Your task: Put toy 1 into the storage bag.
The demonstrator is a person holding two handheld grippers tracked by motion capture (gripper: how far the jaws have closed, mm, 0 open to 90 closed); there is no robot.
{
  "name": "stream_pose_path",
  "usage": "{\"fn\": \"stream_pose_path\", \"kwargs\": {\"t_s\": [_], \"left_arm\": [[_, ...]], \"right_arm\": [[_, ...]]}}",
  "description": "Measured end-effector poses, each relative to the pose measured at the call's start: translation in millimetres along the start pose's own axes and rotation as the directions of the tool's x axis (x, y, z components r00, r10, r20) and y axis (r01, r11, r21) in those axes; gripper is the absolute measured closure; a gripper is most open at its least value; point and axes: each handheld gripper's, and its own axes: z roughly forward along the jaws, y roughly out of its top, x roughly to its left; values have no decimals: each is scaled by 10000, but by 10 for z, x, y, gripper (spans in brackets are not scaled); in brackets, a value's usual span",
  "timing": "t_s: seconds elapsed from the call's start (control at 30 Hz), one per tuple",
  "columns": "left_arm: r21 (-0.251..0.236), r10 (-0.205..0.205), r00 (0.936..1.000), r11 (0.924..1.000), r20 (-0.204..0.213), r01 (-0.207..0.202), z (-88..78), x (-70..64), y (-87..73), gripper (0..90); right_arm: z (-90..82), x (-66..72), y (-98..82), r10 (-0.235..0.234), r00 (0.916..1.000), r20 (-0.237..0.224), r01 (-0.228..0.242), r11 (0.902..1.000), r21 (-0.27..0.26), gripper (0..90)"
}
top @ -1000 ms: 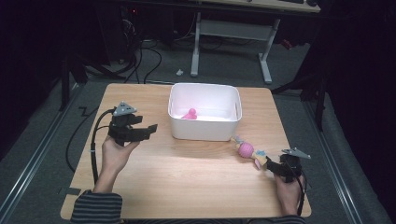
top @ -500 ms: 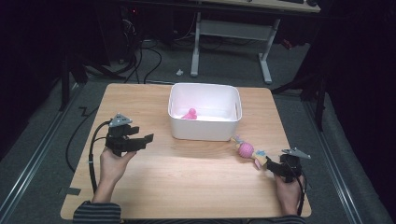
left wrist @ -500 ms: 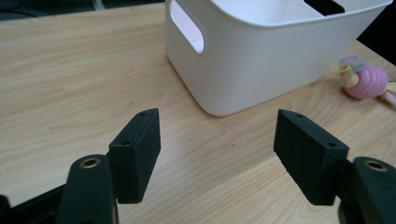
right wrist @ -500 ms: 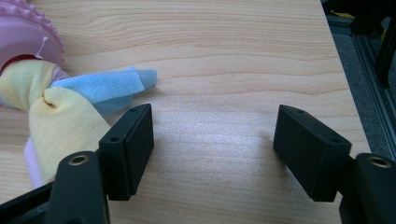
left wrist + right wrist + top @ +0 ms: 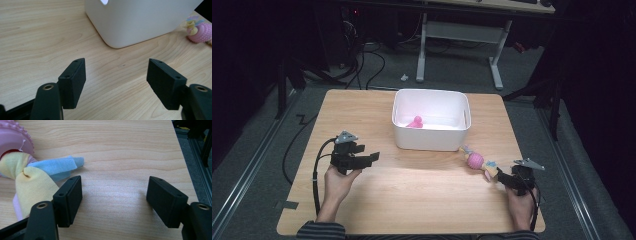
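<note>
Pink doll toy [image 5: 478, 161] lay on the wooden table [image 5: 422, 200], just outside the white bin's [image 5: 432, 135] front right corner, where a small pink figure [image 5: 415, 122] sat inside. I saw my right gripper [image 5: 115, 195] gaping wide and empty beside the toy's cloth ribbons [image 5: 47, 170]. My left gripper [image 5: 116, 75] stood wide, empty.

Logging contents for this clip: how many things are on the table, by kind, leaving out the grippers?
White tub: 1
Pink toy inside the tub: 1
Pink ball toy with cloth ties, on the table beside the tub: 1
Total: 3
</note>
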Motion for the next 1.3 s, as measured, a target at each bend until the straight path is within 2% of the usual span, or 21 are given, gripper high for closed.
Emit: {"fn": "stream_pose_path", "kwargs": {"t_s": [0.3,0.43,0.63,0.8,0.93,1.1,1.2,1.3], "left_arm": [[393,-71,10000,9992,15,70,169,-18,-128,321],[513,86,9999,9986,-78,-82,235,-54,-181,320],[792,6,9999,9969,-152,6,352,-59,-270,320],[857,110,9997,9963,-231,-90,440,-86,-329,318],[1123,261,9989,9934,-393,-215,530,-100,-385,318],[1073,495,9958,9934,-765,-411,618,-119,-442,319],[1144,483,9948,9927,-894,-379,679,-104,-479,320],[976,626,9922,9939,-1074,-521,695,-98,-485,323]], "right_arm": [[0,-2,0,-12,10000,2,12,10000,-5,292],[0,-2,0,-15,10000,1,15,10000,-7,292],[1,-4,0,-55,10000,-3,55,10000,-16,292],[1,-3,0,-36,10000,-4,36,10000,-15,291],[0,0,0,0,10000,0,0,10000,-3,291],[0,-1,0,-8,10000,-1,8,10000,-4,291],[2,-6,1,-78,10000,-3,78,10000,-25,291],[1,-3,0,-36,10000,-1,36,10000,-12,291]]}}
